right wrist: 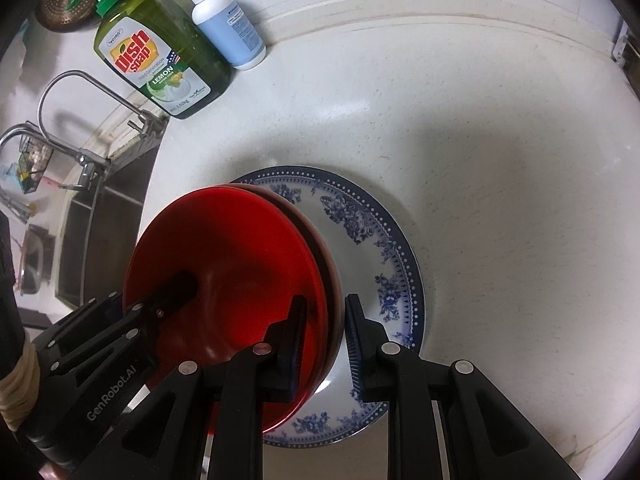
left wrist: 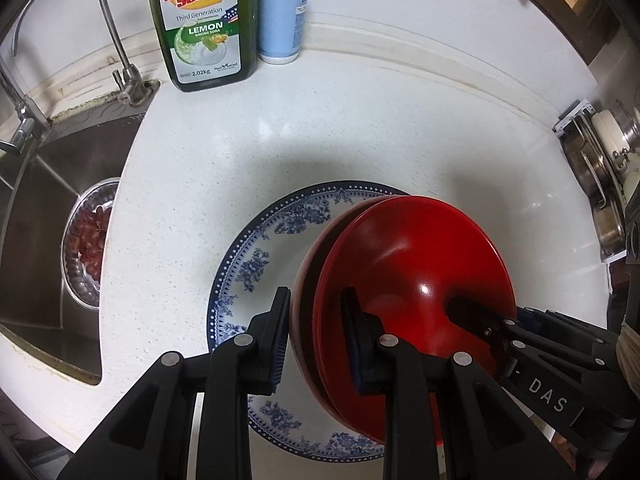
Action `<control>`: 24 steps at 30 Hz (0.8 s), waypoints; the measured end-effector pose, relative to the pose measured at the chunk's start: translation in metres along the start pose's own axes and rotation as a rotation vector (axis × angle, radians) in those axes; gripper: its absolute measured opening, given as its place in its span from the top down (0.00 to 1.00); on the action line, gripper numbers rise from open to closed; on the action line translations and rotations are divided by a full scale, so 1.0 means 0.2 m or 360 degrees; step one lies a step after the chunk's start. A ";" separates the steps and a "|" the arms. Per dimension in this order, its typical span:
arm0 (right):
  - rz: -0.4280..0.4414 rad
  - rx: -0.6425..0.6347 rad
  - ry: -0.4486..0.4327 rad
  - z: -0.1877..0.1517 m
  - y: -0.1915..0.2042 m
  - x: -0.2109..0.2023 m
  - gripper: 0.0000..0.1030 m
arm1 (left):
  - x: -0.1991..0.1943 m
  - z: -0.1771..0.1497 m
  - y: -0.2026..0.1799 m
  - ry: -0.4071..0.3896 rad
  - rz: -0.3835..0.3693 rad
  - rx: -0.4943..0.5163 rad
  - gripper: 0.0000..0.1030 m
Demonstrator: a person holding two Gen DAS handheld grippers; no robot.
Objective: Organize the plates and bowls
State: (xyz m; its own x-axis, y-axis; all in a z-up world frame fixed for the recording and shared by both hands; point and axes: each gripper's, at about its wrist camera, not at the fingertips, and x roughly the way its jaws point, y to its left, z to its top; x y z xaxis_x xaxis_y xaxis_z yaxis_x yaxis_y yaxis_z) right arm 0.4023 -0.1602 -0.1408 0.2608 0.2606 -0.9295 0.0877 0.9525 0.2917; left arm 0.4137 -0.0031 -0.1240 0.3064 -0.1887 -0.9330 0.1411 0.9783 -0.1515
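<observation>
Both tongs, left (left wrist: 316,312) and right (right wrist: 326,320), straddle opposite rims of 2 nested red bowls (left wrist: 416,268) on the plate (left wrist: 264,248), not visibly clenched. Stacking looks nearly done; next, likely release and withdraw.

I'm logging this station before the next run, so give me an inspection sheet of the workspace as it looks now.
Surface: white speckled countertop, sink at its left edge.
Job's things: two nested red bowls sit on the blue floral plate.
Clutter: green dish soap bottle and white pump bottle stand side by side at the back wall; metal bowl of red fruit in the sink.
Grippers: left gripper and right gripper each straddle the bowls' rims on opposite sides, jaws open, not clamped.
Cables: nothing seen.
Surroundings: faucets behind the sink; rack with metal cookware at far right.
</observation>
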 end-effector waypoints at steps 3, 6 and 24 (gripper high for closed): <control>0.0004 -0.0005 -0.0014 0.00 0.00 -0.01 0.79 | 0.01 -0.01 0.00 0.0010 -0.0024 -0.0003 0.74; -0.0006 -0.0025 -0.0040 -0.01 0.00 -0.02 0.79 | -0.01 -0.01 0.01 -0.0026 -0.0038 0.0002 0.70; -0.0309 -0.0163 -0.0715 -0.38 -0.09 -0.49 0.31 | -0.52 -0.35 -0.23 -0.0818 0.0285 0.0397 0.13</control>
State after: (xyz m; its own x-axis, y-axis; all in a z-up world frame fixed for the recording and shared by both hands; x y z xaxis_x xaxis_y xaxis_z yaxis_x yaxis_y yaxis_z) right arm 0.3028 -0.1913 -0.0713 0.6392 0.0047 -0.7690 0.0867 0.9932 0.0781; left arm 0.3101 -0.0229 -0.0425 0.7531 -0.1004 -0.6503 0.2430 0.9608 0.1331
